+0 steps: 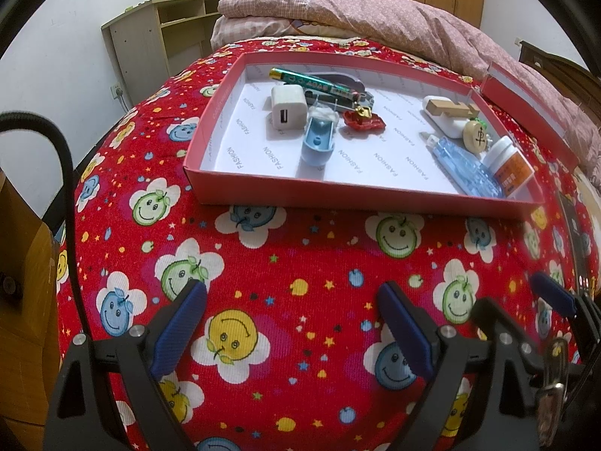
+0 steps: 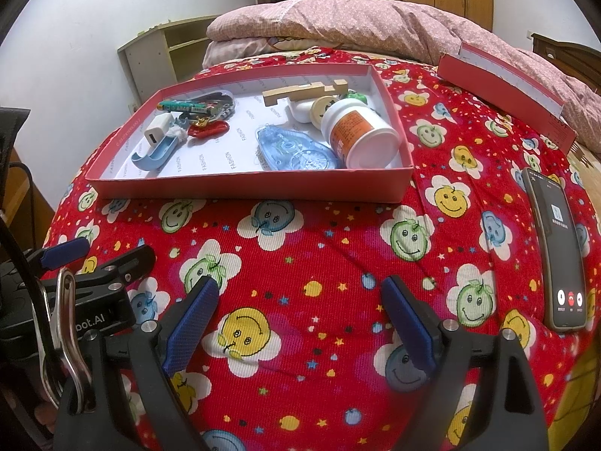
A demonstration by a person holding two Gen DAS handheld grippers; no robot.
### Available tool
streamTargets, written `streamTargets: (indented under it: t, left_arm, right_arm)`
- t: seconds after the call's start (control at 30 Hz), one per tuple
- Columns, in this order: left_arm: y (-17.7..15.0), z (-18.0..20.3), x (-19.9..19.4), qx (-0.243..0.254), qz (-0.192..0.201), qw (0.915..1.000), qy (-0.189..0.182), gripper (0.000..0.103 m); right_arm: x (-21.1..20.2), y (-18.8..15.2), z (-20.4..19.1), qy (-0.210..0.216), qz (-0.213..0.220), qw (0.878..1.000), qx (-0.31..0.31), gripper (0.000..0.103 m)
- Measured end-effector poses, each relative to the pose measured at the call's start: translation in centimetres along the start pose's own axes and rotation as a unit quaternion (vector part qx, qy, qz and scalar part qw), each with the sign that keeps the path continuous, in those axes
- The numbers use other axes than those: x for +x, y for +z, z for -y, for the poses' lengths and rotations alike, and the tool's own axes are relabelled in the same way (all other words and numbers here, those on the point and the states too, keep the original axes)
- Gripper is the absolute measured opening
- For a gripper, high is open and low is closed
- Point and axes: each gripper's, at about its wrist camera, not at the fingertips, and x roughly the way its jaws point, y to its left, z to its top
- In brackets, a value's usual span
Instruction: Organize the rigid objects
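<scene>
Ribbed cloth bedspread — matt cardboard tray, glossy plastic bottle, wooden block.

Counted one red tray on bedspread, one matching red lid lying apart. Inside tray: one white USB charger, one green battery, one blue clip-like holder, one red trinket, one wooden block, one round chess piece, one blue correction tape, one white bottle. Beside tray, one phone. Two grippers, left and right, both gaping wide
</scene>
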Motion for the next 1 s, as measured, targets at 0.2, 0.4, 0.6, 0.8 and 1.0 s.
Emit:
streamTargets:
  t: [0.2,0.4,0.6,0.8,1.0]
  left_arm:
    - [-0.04,-0.07,0.12,0.002,-0.006,1.0,-0.002,0.095]
    - [0.1,-0.01,0.17,0.003,-0.012,0.9999,-0.002,0.095]
    - [0.28,0.0,0.14,0.004,-0.018,0.9998,-0.003,0.095]
    - [0.32,0.09,0.13,0.002,-0.018,0.9998,-0.001,0.095]
    - [0.27,0.01,0.09,0.001,-0.018,0.9998,-0.001,0.097]
  right_arm:
    - [-0.03,0.0,0.01,-0.001,0.002,1.0,0.001,0.091]
    - [-0.02,0.06,0.06,0.0,0.003,1.0,0.0,0.092]
    - [0.17,0.47,0.08,0.002,-0.005,1.0,0.0,0.093]
    - [0.27,0.43,0.03,0.003,-0.006,1.0,-0.001,0.093]
    - [0.57,0.63,-0.07,0.003,-0.007,1.0,-0.003,0.093]
